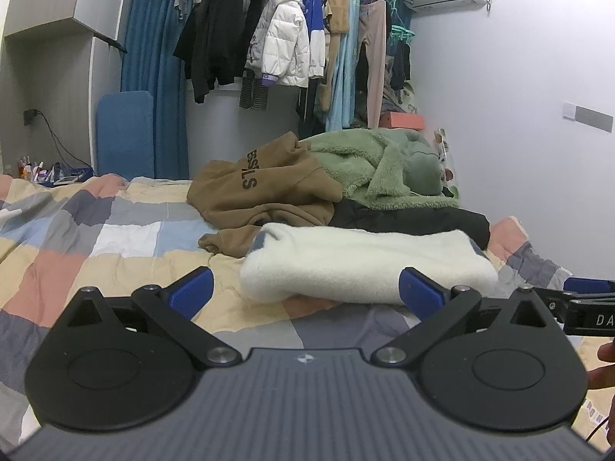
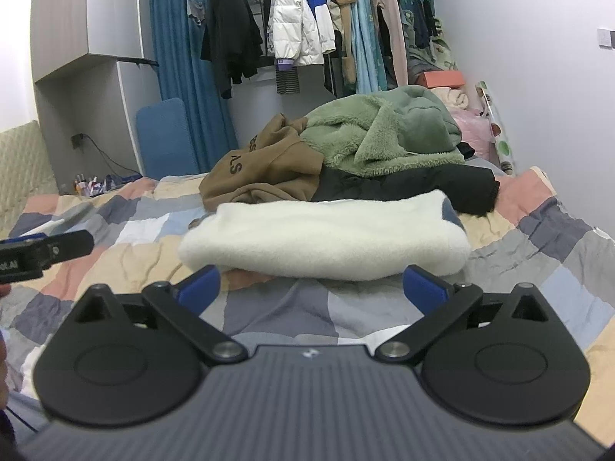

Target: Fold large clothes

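Observation:
A folded white fleece garment (image 1: 361, 265) (image 2: 326, 238) lies on the checked quilt (image 1: 115, 238) (image 2: 538, 253), just beyond both grippers. My left gripper (image 1: 305, 292) stands open, its blue pads wide apart and nothing between them; the garment's near edge lies just ahead of it, toward its right pad. My right gripper (image 2: 313, 288) is open too, empty, centred before the same garment. Behind it a brown hoodie (image 1: 261, 188) (image 2: 265, 173), a green fleece coat (image 1: 380, 169) (image 2: 384, 134) and a black garment (image 1: 415, 221) (image 2: 407, 184) lie in a heap.
A rail of hanging clothes (image 1: 292, 27) (image 2: 307, 19) and a blue curtain (image 1: 153, 57) fill the far wall. A blue padded board (image 1: 125, 134) leans by the bed. Small bottles (image 1: 34, 171) crowd the far left. The other gripper's tip (image 1: 584, 299) (image 2: 46, 249) shows at each view's edge.

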A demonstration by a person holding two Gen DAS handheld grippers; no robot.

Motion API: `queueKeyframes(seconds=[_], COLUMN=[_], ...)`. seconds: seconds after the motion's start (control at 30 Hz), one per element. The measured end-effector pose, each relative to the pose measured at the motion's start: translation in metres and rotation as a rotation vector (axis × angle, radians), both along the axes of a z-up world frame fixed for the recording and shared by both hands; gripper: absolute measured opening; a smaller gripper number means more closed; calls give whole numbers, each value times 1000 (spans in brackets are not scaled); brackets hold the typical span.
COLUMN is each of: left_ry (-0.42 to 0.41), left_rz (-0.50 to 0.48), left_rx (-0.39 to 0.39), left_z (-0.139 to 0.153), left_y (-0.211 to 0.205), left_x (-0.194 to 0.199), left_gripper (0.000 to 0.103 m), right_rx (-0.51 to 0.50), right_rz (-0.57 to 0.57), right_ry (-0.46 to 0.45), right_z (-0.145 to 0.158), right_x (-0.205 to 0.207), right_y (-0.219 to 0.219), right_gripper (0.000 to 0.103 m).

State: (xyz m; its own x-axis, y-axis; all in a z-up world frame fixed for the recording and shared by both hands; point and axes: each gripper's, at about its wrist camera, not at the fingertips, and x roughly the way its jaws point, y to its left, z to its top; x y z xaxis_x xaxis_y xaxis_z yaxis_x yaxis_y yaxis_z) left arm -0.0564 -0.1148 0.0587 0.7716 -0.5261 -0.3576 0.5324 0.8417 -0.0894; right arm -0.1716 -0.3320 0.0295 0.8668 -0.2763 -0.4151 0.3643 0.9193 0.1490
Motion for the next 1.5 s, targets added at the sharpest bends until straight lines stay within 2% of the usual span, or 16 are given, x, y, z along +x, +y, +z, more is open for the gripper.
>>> queueKeyframes(seconds=[1.5], left_ry=[-22], left_rz=[-5], left_rx=[-1], left_z=[8], left_y=[4], left_x=[-13], left_gripper=[103], right_rx=[13], right_rz=[-14], right_ry=[8], right_z=[-1], right_x=[-10], right_y=[8], right_gripper=[103])
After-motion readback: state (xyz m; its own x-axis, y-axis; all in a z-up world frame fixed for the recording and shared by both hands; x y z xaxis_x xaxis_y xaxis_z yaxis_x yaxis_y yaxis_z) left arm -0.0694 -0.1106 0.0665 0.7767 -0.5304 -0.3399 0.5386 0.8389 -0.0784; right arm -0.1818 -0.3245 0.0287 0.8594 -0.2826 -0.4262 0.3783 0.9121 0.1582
